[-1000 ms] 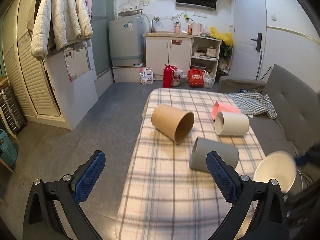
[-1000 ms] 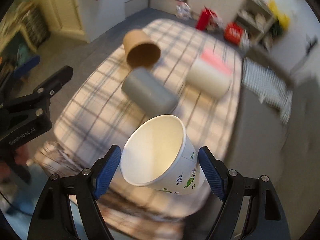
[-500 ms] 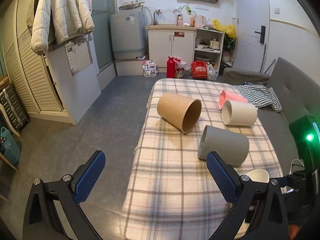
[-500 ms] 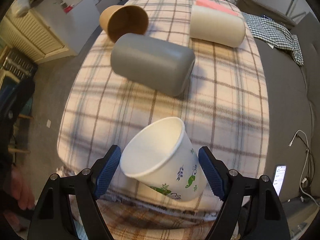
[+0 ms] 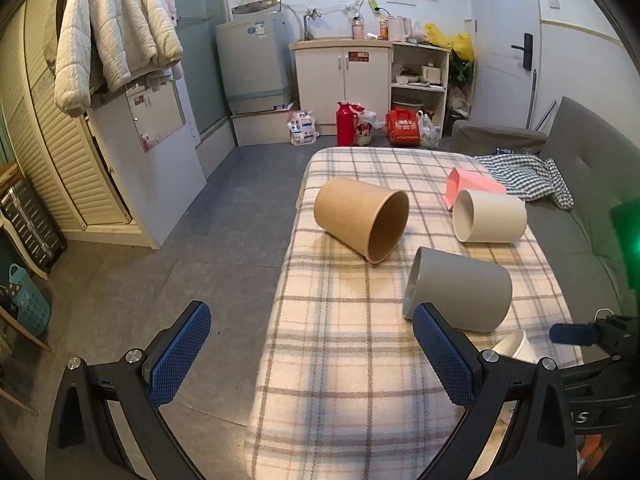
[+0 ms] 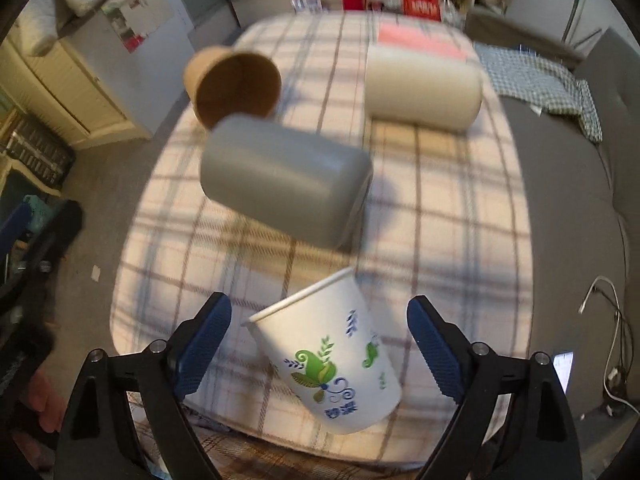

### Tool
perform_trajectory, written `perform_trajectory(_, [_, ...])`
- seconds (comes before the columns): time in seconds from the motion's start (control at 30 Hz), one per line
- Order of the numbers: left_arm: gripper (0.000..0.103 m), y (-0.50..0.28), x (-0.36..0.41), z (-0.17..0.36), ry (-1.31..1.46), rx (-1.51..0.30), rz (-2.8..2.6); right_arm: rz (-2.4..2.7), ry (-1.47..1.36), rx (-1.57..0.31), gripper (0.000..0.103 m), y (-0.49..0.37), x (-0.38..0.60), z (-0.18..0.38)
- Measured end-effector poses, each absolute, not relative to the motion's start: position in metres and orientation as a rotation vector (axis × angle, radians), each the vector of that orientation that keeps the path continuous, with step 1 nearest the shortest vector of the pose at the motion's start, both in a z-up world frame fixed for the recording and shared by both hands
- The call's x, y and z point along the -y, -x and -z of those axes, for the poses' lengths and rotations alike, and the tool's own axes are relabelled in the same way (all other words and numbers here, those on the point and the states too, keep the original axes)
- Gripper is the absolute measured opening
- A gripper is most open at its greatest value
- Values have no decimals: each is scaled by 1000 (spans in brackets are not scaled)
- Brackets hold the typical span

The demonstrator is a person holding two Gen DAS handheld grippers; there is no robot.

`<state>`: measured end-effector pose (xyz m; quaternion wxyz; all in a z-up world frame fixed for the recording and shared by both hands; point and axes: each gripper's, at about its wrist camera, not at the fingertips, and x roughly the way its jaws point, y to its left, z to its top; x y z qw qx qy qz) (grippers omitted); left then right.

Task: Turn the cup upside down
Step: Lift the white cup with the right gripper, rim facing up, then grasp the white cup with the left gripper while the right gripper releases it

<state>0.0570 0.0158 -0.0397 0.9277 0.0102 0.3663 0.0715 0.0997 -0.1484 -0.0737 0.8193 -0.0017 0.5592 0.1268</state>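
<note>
Four cups were on the plaid table (image 5: 340, 360). The right gripper (image 6: 320, 344) had its jaws apart around the white paper cup (image 6: 332, 360), not touching it; the cup leaned near the table's front edge, rim away and tilted down. I judged it best to let the rim settle flat before pulling away. The left gripper (image 5: 312, 352) hung apart and held nothing. The brown cup (image 5: 362, 218), cream cup (image 5: 490, 222) and grey cup (image 5: 458, 288) lay sideways; the brown one looked empty.
</note>
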Motion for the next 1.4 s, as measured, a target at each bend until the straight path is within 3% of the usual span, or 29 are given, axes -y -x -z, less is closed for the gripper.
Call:
perform_trajectory(0.3, [103, -40, 22, 23, -20, -735, -65, -143, -9, -956, 91, -76, 194, 36])
perform_trajectory(0.53, [103, -27, 71, 38, -4, -823, 50, -12, -13, -861, 91, -48, 240, 31])
perform_trajectory(0.9, [103, -37, 123, 77, 34, -977, 92, 55, -122, -867, 91, -37, 290, 52])
perform_trajectory(1.23, [102, -44, 127, 112, 33, -1068, 78, 19, -125, -929, 91, -51, 285, 74])
perform_trajectory(1.3, [95, -44, 128, 115, 29, -1085, 94, 17, -125, -938, 91, -53, 284, 76])
perform_trajectory(1.4, [76, -46, 125, 123, 45, -1127, 113, 7, -123, -945, 91, -54, 281, 80])
